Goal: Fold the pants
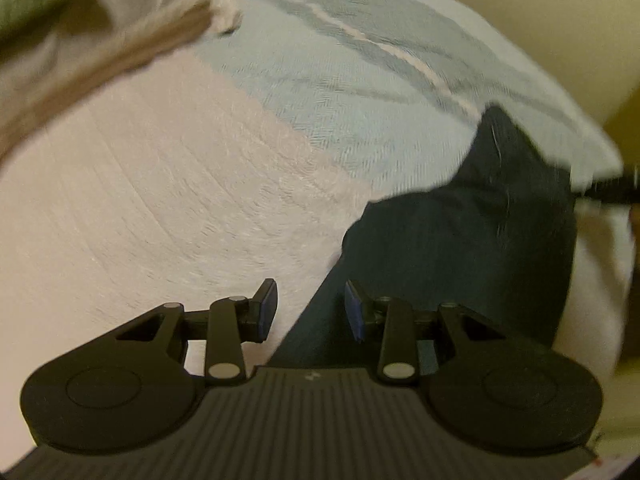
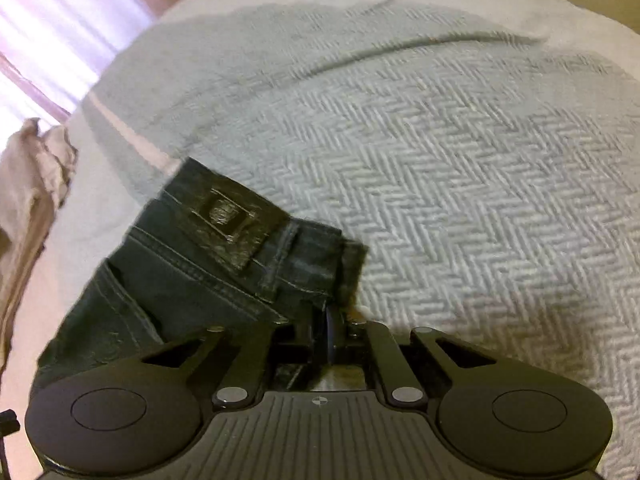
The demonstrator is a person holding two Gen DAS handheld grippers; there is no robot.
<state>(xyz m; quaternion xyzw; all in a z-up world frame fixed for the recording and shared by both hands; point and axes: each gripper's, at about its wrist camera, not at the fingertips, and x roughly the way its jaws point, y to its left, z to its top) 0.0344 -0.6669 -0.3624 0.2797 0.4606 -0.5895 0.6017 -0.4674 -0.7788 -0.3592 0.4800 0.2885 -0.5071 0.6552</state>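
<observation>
**Right gripper clamped on the waistband, left gripper spread above the leg**

Clearly the two cameras split the garment between them. Starting at the left of the left wrist view, a tan and cream bundle of cloth (image 1: 100, 48) lies blurred along the top corner, with a pale pink sheet (image 1: 140, 208) below it. Further right comes the light blue herringbone blanket (image 1: 340, 92), crossed by a pale stripe. At the lower right the dark pants (image 1: 460, 240) spread over sheet and blanket, and only plain dark fabric shows here, no seams or label. The left gripper (image 1: 310, 308) hangs over their edge with its blue-padded fingers (image 1: 269, 306) apart and nothing between them. Whether the pads touch the cloth beneath I cannot tell. A dark object pokes in at the far right edge, too blurred to name.

The right wrist view gives what that one lacks. At its left, a bright curtain (image 2: 52, 40) and a crumpled beige cloth (image 2: 32, 184) sit beside the bed. Next come the pants, seen as denim with a back pocket, stitched seams, a belt loop and a leather waistband patch (image 2: 228, 216). The right gripper (image 2: 330, 336) has its fingers drawn together on the waistband corner (image 2: 344, 264). To the right, the herringbone blanket fills the rest of the frame.
</observation>
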